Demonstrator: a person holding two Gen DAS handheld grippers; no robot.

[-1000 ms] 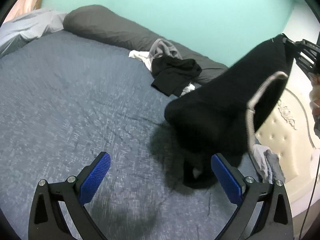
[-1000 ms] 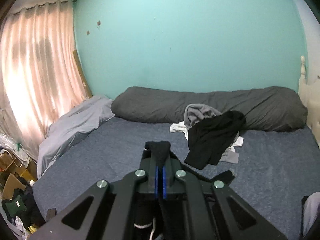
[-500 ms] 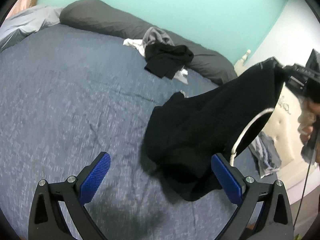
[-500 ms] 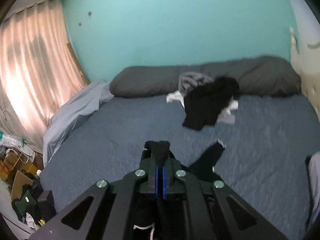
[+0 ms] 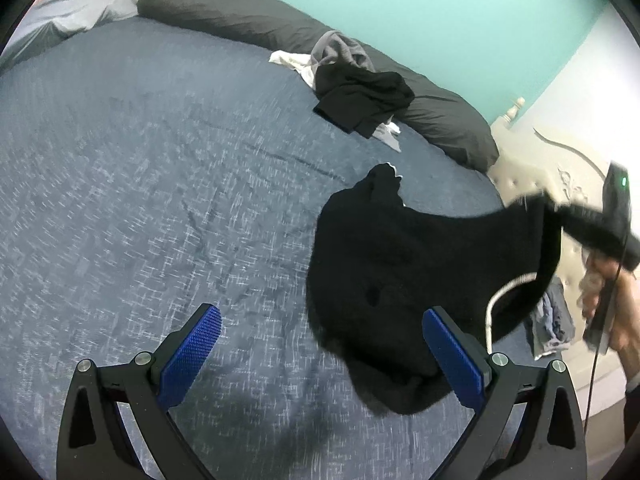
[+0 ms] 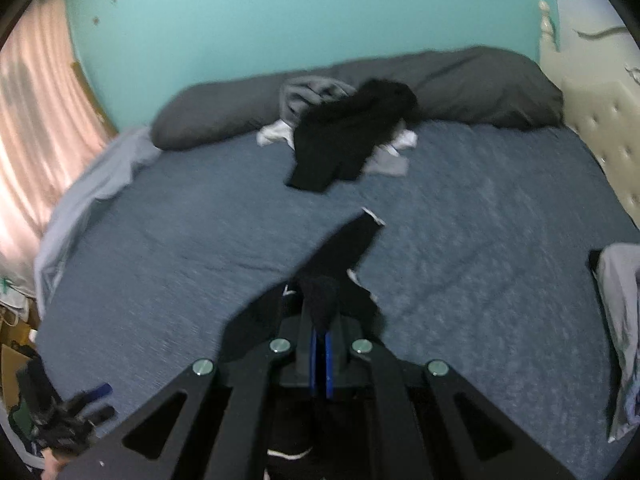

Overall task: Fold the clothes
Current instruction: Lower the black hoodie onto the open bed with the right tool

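A black garment (image 5: 400,272) with a white-trimmed opening lies mostly on the blue bedspread (image 5: 160,184), its right corner lifted. My right gripper (image 6: 320,344) is shut on that corner, and black cloth (image 6: 344,248) trails forward from its pads onto the bed. In the left wrist view the right gripper (image 5: 592,228) shows blurred at the right edge, with a hand (image 5: 608,300) below it. My left gripper (image 5: 322,356) is open over the bed. Its right pad (image 5: 452,360) sits at the garment's near edge, with nothing between the jaws.
A pile of black, grey and white clothes (image 5: 360,92) (image 6: 352,136) lies by a long dark grey bolster (image 5: 240,20). A cream tufted headboard (image 6: 600,140) bounds the right side. Grey clothes (image 6: 620,320) hang at the right edge, and a pale sheet (image 6: 92,184) lies at the left.
The right gripper has come down with the black garment, which went from hanging in the air to lying spread on the bed. The left gripper sank slightly toward the bedspread.
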